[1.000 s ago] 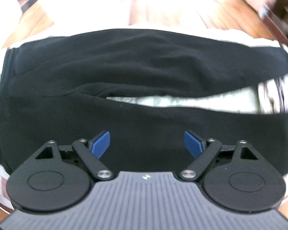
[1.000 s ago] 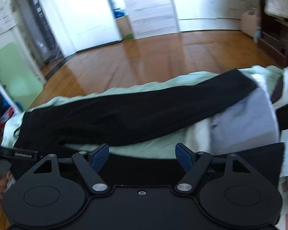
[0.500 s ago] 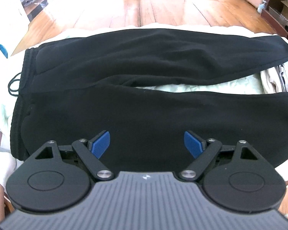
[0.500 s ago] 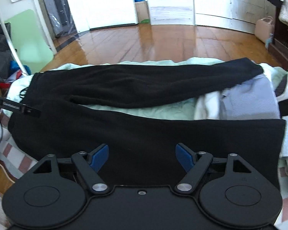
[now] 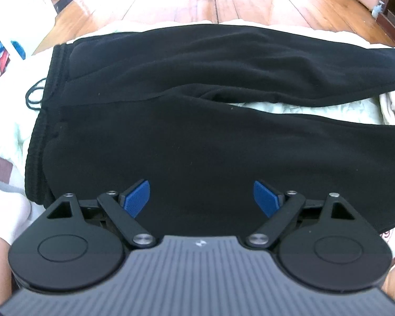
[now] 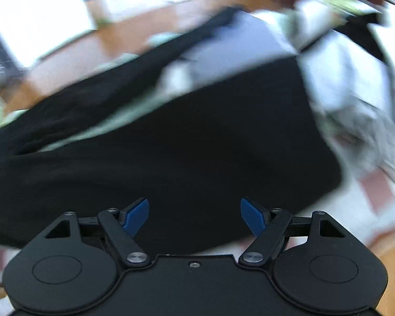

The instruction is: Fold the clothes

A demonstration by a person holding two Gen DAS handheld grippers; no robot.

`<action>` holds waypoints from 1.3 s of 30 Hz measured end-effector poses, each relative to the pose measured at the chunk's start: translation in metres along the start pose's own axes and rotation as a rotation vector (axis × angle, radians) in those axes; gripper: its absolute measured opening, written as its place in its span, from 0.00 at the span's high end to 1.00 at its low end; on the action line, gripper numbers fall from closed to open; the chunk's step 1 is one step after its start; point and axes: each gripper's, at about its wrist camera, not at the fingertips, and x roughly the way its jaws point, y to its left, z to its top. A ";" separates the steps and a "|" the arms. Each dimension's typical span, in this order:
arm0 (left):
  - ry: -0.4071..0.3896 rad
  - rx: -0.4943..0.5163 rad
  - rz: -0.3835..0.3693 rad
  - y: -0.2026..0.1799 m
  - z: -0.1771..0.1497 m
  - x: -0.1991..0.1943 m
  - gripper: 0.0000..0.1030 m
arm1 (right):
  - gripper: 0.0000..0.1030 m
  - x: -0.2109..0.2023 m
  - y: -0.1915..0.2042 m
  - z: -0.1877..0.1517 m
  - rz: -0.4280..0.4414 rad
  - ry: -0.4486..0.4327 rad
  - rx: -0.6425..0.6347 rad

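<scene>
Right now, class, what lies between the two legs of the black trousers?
A strip of pale green bedding shows in the gap between the black trousers' legs, clearest in the left wrist view.

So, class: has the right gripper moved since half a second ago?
Yes. The right gripper has swung right and dropped closer: the hem end of the black trousers fills more of its blurred view, and the wooden floor sits higher.

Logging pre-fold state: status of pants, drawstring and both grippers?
pants: spread flat, unfolded, legs apart
drawstring: loose, looped out past the waistband
left gripper: open, empty, over the near leg
right gripper: open, empty, view blurred
</scene>
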 end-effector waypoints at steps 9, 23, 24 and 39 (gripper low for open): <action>0.025 -0.265 0.063 0.088 -0.016 0.016 0.13 | 0.21 0.031 -0.065 -0.030 0.087 0.017 0.309; 0.029 -0.296 0.105 0.108 -0.025 0.024 0.13 | 0.14 0.077 -0.064 -0.038 -0.095 -0.097 0.345; 0.027 -0.308 0.109 0.113 -0.027 0.026 0.13 | 0.14 0.080 -0.062 -0.038 -0.107 -0.114 0.330; 0.004 -0.575 0.215 0.193 -0.066 0.032 0.13 | 0.93 -0.005 0.016 0.005 -0.194 -0.553 0.007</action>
